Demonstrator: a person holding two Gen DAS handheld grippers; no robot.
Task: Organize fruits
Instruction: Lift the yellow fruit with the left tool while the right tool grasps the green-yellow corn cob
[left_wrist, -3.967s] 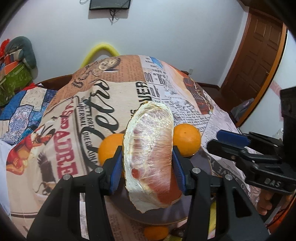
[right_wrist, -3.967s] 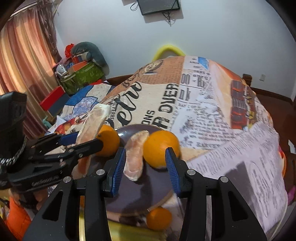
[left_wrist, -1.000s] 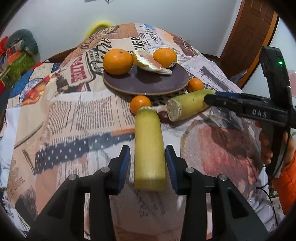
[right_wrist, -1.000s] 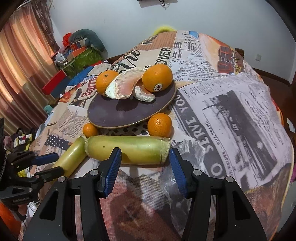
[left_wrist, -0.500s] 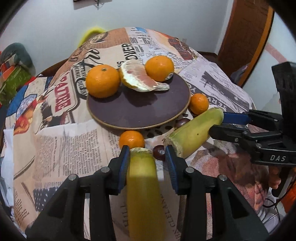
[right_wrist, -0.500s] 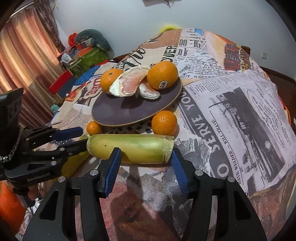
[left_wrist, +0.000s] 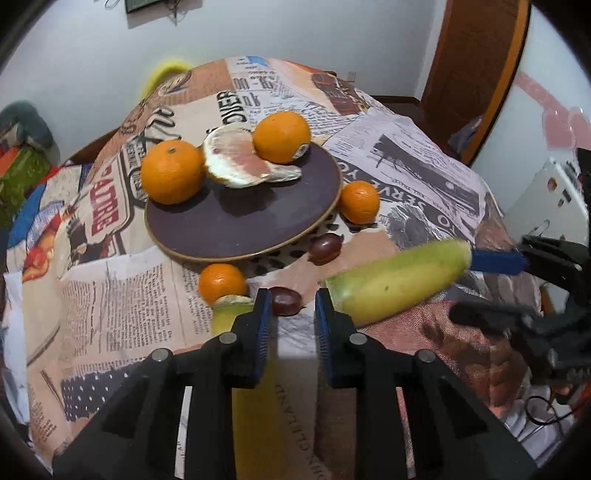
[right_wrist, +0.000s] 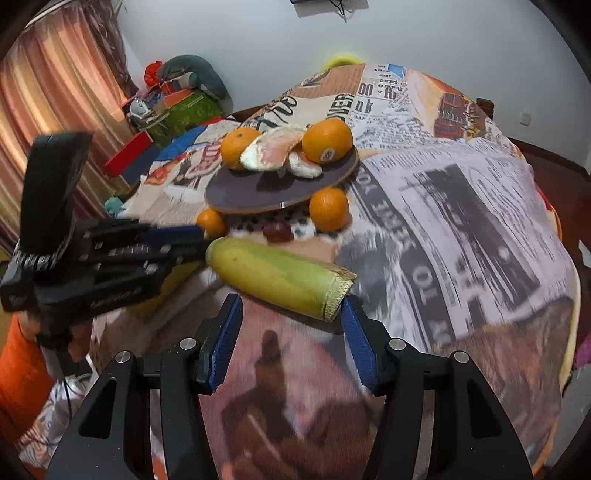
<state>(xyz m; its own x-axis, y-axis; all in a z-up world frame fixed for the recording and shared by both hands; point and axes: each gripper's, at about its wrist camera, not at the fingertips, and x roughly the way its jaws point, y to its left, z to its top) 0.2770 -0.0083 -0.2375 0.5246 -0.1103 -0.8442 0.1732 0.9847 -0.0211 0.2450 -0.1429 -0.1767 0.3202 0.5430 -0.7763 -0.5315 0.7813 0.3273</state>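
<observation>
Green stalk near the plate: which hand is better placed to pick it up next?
Right. The right gripper is open and the green stalk lies just ahead of its jaws. The left gripper has just closed its jaws with nothing between them, beside the yellow stalk.

Plate (left_wrist: 240, 236): dark purple, tan rim. Oranges (left_wrist: 171, 177): bright orange. Peeled citrus segment (left_wrist: 236, 162): pink flesh, white pith. Corn cob (right_wrist: 280, 278): yellow-green husk. Tablecloth (right_wrist: 461, 229): newspaper print, black lettering, brown patches. Gripper pads (right_wrist: 225, 339): blue.
</observation>
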